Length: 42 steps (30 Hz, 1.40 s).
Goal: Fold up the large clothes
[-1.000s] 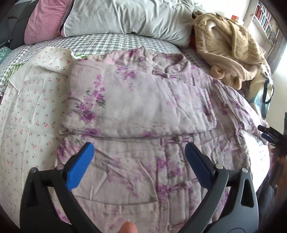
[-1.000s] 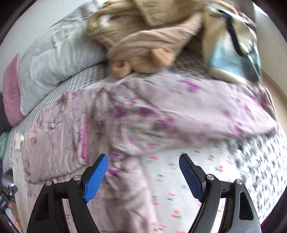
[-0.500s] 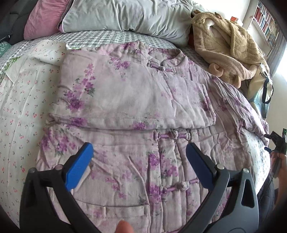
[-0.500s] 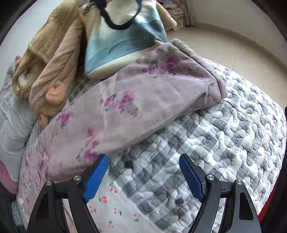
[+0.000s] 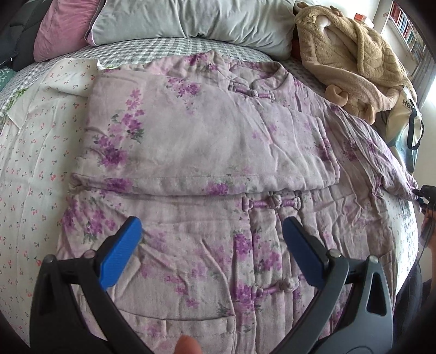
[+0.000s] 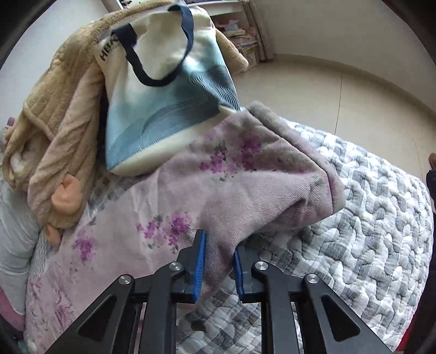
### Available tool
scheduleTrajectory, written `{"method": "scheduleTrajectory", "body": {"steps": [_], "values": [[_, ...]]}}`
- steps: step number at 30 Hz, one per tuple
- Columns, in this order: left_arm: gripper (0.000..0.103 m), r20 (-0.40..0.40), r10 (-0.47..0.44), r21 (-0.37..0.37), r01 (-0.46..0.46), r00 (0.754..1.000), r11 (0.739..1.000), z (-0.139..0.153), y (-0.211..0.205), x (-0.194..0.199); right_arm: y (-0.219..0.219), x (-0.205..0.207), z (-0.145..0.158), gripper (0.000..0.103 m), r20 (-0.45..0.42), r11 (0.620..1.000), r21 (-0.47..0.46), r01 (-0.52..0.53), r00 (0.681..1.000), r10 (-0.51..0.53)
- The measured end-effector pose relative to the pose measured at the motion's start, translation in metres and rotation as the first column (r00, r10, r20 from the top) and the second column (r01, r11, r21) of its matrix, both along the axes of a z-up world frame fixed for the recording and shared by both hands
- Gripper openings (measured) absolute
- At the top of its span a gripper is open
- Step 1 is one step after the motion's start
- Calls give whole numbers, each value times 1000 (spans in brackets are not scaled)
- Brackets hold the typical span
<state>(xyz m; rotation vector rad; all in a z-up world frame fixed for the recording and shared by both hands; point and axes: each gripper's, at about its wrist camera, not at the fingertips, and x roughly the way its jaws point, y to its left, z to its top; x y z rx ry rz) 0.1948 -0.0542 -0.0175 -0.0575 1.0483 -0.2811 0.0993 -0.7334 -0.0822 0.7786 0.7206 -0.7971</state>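
A lilac quilted jacket [image 5: 207, 163] with purple flowers and knot buttons lies face up on the bed. Its one sleeve is folded across the chest. My left gripper [image 5: 209, 239] is open and empty, hovering over the jacket's lower front. The other sleeve [image 6: 245, 185] stretches out toward the bed's edge. My right gripper [image 6: 218, 261] is shut on that sleeve near its cuff, with the fabric pinched between the blue pads [image 6: 200, 266]. The right gripper also shows small at the right edge of the left wrist view [image 5: 425, 193].
A beige fleece robe [image 5: 351, 62] and a blue-white tote bag [image 6: 169, 89] lie beside the outstretched sleeve. A grey pillow [image 5: 190, 21] and a pink pillow [image 5: 62, 30] sit at the bed's head. A grey-white quilt [image 6: 368, 245] covers the bed's edge above the floor [image 6: 340, 68].
My right gripper swung toward the sleeve's cuff and closed on it; it was open before. My left gripper drifted slightly over the jacket and stayed open.
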Motion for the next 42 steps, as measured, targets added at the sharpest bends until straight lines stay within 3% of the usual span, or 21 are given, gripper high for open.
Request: {"method": "scheduleTrajectory", "body": {"steps": [7, 13, 18, 20, 23, 27, 31, 33, 34, 35, 36, 39, 42], "values": [[102, 40, 19, -24, -18, 999, 1000, 17, 15, -2, 55, 16, 102, 9, 48, 975, -203, -92, 993, 103], [102, 64, 27, -70, -22, 998, 997, 22, 28, -2, 155, 60, 187, 9, 83, 888, -392, -240, 952, 294], [102, 77, 18, -126, -8, 997, 992, 24, 37, -3, 256, 106, 220, 9, 95, 797, -441, -412, 862, 498], [102, 86, 20, -141, -8, 996, 990, 24, 39, -4, 294, 120, 221, 8, 99, 757, -446, -477, 815, 571], [102, 108, 13, -164, 5, 994, 986, 23, 41, -4, 359, 143, 217, 8, 67, 664, -464, -586, 724, 686], [102, 89, 14, -157, 0, 996, 988, 16, 41, -2, 442, 173, 185, 8, 14, 539, -428, -725, 591, 806], [102, 67, 10, -147, 0, 998, 989, 9, 42, -1, 487, 196, 133, 14, -67, 475, -320, -820, 519, 852], [102, 64, 6, -142, 3, 998, 990, 9, 41, 0, 483, 198, 110, 26, -114, 473, -265, -840, 514, 850], [102, 56, -1, -142, 9, 998, 990, 9, 40, 1, 478, 200, 102, 38, -137, 480, -246, -842, 520, 843], [102, 45, -2, -142, 8, 999, 990, 8, 40, 3, 468, 201, 91, 58, -167, 493, -230, -839, 533, 830], [102, 26, 2, -141, 2, 1000, 990, 8, 39, 5, 460, 201, 85, 65, -188, 506, -230, -831, 548, 815], [102, -3, -11, -135, 10, 1000, 991, 8, 28, 14, 432, 180, 77, 70, -220, 549, -269, -791, 606, 765], [93, 20, -75, -95, 77, 997, 992, 16, -4, 29, 407, 153, 65, 73, -215, 590, -257, -766, 640, 737]]}}
